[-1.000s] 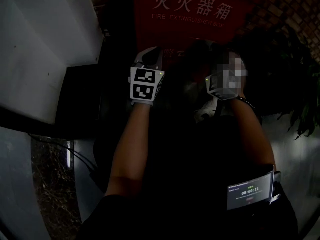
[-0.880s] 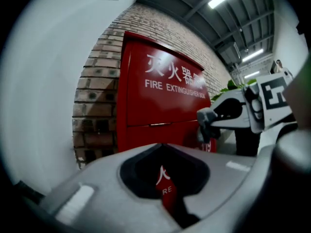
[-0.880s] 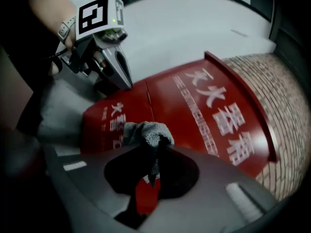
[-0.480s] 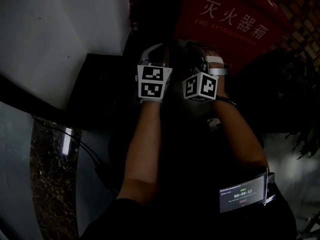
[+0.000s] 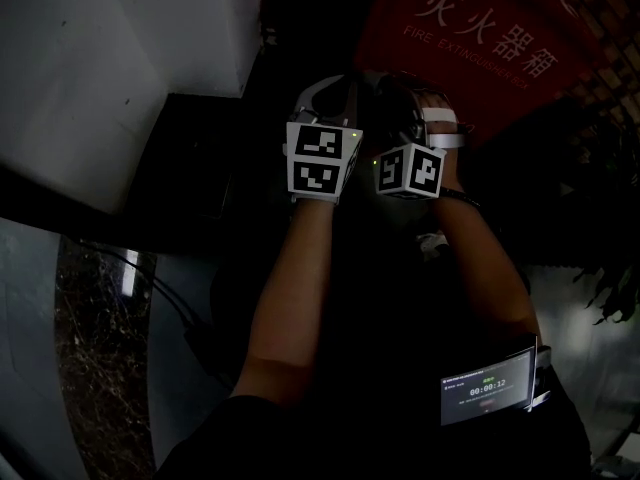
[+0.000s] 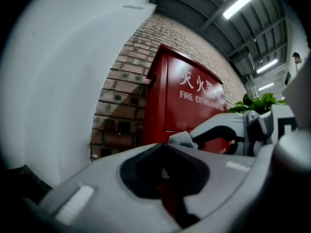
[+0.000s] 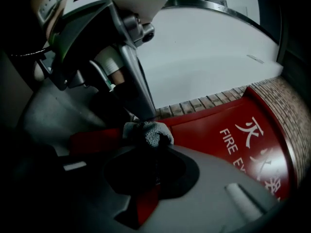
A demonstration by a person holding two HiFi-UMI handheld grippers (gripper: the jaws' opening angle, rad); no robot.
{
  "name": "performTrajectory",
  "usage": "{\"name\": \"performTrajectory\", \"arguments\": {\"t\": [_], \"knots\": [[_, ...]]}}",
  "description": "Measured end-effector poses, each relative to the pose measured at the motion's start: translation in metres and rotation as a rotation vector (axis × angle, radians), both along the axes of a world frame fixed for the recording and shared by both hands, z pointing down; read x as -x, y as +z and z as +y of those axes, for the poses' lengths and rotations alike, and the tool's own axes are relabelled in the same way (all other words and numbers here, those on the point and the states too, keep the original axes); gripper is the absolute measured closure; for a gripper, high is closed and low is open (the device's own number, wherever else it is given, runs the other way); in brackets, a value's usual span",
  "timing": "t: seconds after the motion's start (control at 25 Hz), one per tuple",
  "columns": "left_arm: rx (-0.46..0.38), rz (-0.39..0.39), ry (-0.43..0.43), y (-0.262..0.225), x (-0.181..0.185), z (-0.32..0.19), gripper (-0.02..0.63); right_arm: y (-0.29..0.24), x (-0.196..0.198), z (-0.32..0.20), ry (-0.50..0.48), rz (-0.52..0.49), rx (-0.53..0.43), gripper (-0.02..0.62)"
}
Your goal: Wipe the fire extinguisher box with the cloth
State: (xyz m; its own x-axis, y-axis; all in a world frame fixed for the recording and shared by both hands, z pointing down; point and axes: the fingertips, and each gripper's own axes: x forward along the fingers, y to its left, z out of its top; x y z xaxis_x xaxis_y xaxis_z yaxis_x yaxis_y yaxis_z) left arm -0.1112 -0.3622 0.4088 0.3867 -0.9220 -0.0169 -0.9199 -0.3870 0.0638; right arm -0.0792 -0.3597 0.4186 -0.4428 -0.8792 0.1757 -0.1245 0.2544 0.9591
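Right hand-held gripper [image 7: 147, 148] pinches the grey cloth [image 7: 150, 132], which looks soft and light; my left hand-held gripper [image 6: 162, 147] is closed, empty.

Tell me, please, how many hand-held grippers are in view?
2. The left hand-held gripper is shut and empty, beside the right hand-held gripper, which is shut on the cloth; both are held up before the red fire extinguisher box.
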Motion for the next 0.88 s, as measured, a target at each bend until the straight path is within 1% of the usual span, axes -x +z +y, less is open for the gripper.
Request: {"name": "performTrajectory", "arguments": {"t": [0.08,0.2,0.36,0.44,0.64,0.76,0.88], "knots": [[-0.005,-0.002,0.031,-0.001,-0.012,0.003,0.604,0.003,-0.014,0.000,0.010,0.005,-0.004,0.555],[-0.014,-0.015,0.103,-0.003,-0.040,0.009,0.604,0.006,-0.043,0.001,0.040,0.004,-0.006,0.555],[-0.015,-0.117,0.160,0.010,-0.073,0.013,0.604,0.011,-0.083,0.001,0.086,0.009,-0.004,0.555],[-0.019,-0.154,0.185,0.013,-0.087,0.016,0.604,0.011,-0.102,0.000,0.109,0.006,-0.002,0.555],[-0.013,-0.153,0.262,0.027,-0.118,0.023,0.604,0.012,-0.148,0.001,0.166,-0.010,0.008,0.555],[-0.021,-0.180,0.277,0.034,-0.126,0.025,0.603,0.014,-0.175,0.002,0.206,-0.015,0.018,0.555],[-0.006,-0.161,0.287,0.033,-0.128,0.028,0.604,0.016,-0.200,0.002,0.252,-0.024,0.033,0.555]]}}
